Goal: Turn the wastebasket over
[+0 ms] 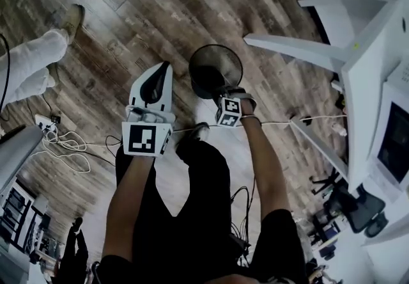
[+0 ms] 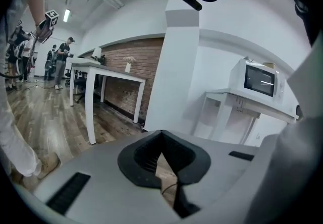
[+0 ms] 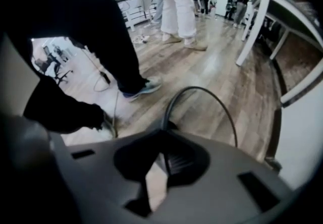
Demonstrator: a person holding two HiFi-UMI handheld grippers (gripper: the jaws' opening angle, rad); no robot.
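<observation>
Item 1, wastebasket (image 1: 214,66): dark, round, seen against the wood floor (image 1: 128,33), just far of my feet. Its near edge is hidden behind the right gripper (image 1: 222,91), and I cannot tell which end faces up. In the right gripper view only a thin, blurred arc of rim (image 3: 169,108) shows.
Item 2, right gripper: fingers clamped on that rim.
Item 3, left gripper (image 1: 165,71): just left of the basket, apart from it, fingers together on nothing.
Labels: black-and-white square marker (image 1: 147,139) on each cube, pattern only
</observation>
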